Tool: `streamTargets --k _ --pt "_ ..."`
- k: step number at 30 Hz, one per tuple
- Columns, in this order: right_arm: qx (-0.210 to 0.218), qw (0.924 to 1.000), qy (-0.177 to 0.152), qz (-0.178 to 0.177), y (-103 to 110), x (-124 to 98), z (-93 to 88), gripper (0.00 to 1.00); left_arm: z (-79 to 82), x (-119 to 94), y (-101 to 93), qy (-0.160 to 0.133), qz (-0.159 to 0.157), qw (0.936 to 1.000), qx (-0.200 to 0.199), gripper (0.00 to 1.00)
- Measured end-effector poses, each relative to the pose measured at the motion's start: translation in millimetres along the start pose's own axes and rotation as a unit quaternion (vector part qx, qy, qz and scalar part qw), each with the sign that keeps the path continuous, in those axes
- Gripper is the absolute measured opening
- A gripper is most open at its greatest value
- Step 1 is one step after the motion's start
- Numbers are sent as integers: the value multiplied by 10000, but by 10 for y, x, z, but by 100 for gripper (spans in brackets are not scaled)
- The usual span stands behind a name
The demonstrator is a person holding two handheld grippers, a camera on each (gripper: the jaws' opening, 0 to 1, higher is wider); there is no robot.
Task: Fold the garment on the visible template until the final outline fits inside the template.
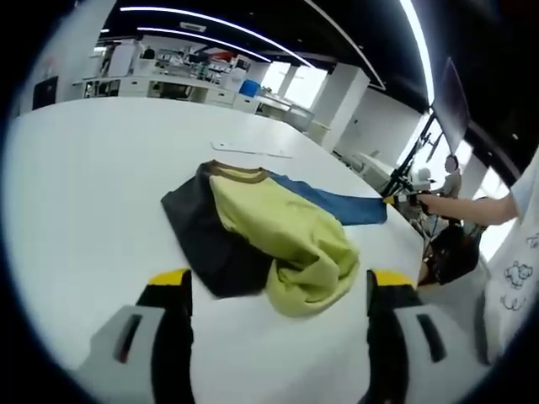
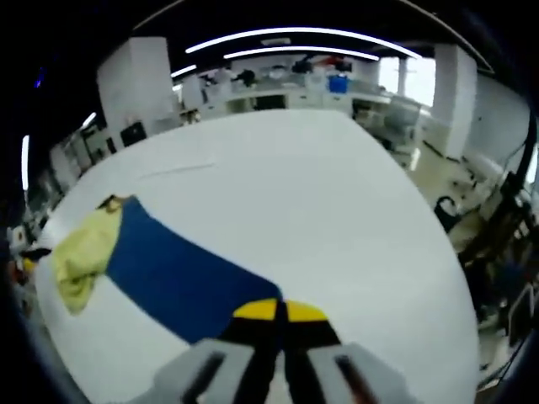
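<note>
Two grippers: left gripper [image 1: 274,290] released, garment [image 1: 269,231] bunched at 12 o'clock; right gripper [image 2: 280,313] clenched on its blue hem. Folding barely started, template unclear.

Large open-plan lab or workshop floor, industrial fit-out. Dark exposed ceiling [image 1: 253,34] with long curved LED light strips [image 2: 286,35] running overhead. White square columns [image 1: 349,97] and a white partition wall. Far end: rows of white workbenches [image 2: 278,93] crowded with equipment, a blue bin [image 2: 338,83] among them. Bright windows [image 2: 404,76] beyond the benches. Foreground is one very wide white work table [image 1: 84,210]. Beside it, black tripod stands [image 1: 413,164] and rigging; a person's outstretched arm [image 1: 463,207] near them.
</note>
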State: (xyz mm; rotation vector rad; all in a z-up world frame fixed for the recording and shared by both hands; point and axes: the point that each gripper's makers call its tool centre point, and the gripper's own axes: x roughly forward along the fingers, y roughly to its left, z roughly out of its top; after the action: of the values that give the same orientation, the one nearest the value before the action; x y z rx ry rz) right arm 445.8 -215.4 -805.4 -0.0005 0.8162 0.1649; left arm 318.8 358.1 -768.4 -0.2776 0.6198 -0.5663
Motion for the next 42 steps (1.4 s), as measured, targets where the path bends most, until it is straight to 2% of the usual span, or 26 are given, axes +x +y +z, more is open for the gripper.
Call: streamTargets --k 3,9,18,29,30,34,39,42 --pt "-82 9999 87 -110 -55 77 51 0 -20 8 4 26 15 10000 -20 82" --pt "28 9995 202 -231 -129 167 63 0 -47 16 -24 24 32 10000 -78 82" --pt "-48 9991 343 -247 -96 197 -8 0 -92 5 -18 29 79 9999 -145 82" --pt "-55 9996 173 -219 -172 154 62 0 -77 11 -43 3 61 9999 -141 82" --pt "-47 9998 133 -130 -145 144 74 0 -75 10 -49 -1 52 9999 -134 82" --pt "-108 9999 -6 27 -94 115 115 10 -64 1 -32 -26 36 9999 -130 82" --pt "-306 9982 -231 460 128 20 146 30 -53 -5 -49 -45 5 9999 -101 82" --pt "-318 9967 -333 671 259 -31 159 39 -44 -8 -101 -51 -17 10000 -78 82"
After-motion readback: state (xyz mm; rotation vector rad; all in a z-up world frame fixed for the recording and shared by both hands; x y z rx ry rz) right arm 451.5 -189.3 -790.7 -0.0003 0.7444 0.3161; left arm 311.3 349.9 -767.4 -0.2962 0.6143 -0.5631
